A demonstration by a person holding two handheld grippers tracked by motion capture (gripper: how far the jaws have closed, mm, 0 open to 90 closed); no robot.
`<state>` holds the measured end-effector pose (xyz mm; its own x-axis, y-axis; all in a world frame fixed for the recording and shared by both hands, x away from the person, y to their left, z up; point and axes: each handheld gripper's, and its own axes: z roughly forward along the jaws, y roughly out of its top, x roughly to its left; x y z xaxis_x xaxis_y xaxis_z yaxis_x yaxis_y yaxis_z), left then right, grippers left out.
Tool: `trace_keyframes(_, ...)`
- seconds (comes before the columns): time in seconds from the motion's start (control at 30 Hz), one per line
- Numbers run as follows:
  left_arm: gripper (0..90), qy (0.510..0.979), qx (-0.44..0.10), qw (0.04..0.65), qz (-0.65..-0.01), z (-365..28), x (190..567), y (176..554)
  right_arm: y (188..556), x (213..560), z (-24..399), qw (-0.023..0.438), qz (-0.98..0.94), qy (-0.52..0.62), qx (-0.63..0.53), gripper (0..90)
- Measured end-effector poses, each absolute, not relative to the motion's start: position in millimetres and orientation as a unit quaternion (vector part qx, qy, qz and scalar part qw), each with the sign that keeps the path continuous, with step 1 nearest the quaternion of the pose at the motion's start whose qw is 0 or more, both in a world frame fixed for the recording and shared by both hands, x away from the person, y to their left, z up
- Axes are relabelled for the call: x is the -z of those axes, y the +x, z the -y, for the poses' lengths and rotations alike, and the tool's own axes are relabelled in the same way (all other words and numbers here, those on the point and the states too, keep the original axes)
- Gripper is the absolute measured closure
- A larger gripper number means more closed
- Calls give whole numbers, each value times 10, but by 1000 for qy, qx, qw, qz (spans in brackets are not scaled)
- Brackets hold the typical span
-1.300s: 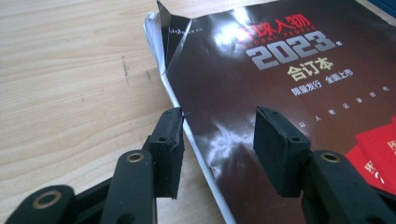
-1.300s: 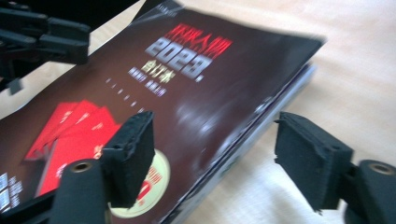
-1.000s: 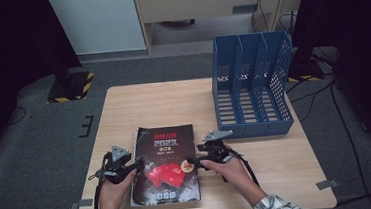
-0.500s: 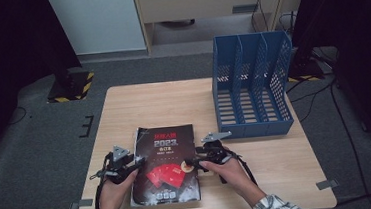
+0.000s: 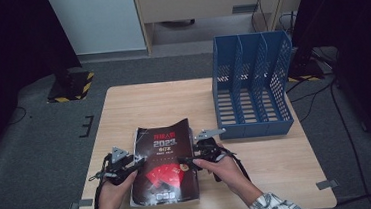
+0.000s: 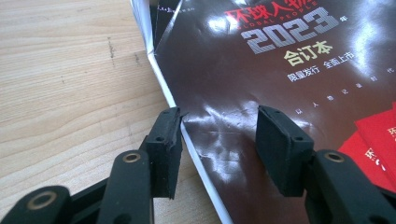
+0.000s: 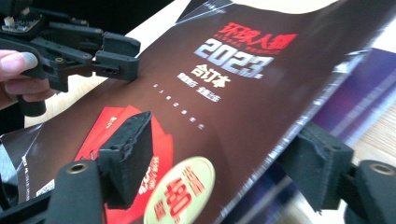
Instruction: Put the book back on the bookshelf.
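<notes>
A dark glossy magazine (image 5: 165, 161) with red and white print lies on the wooden table (image 5: 138, 105) in front of the person. My left gripper (image 5: 139, 162) is at its left edge. In the left gripper view the left gripper (image 6: 218, 116) is open, one pad against the magazine's edge (image 6: 187, 140) and the other over the cover. My right gripper (image 5: 185, 162) is at the right edge. The right gripper (image 7: 224, 130) is open and straddles the raised cover (image 7: 233, 93), one pad above it and one below its edge. The left gripper (image 7: 123, 58) also appears at the far side.
A blue file rack (image 5: 252, 86) with three upright slots stands at the table's back right. Bare wood lies behind the magazine and to the right of the right hand. Dark floor surrounds the table.
</notes>
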<state>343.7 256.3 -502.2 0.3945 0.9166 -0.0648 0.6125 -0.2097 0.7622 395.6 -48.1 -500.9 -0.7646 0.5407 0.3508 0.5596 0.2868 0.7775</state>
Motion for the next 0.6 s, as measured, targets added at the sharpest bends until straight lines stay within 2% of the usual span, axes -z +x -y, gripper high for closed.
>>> trace_keyframes(0.23, 506, 747, -215, 366, -512, -2537, 5026, 3415, 4067, 5011, 359, 46, 812, -333, 478, 267)
trace_keyframes(0.6, 486, 747, -213, 368, -511, -2535, 5032, 3414, 4076, 5071, 231, 74, 815, -325, 474, 188)
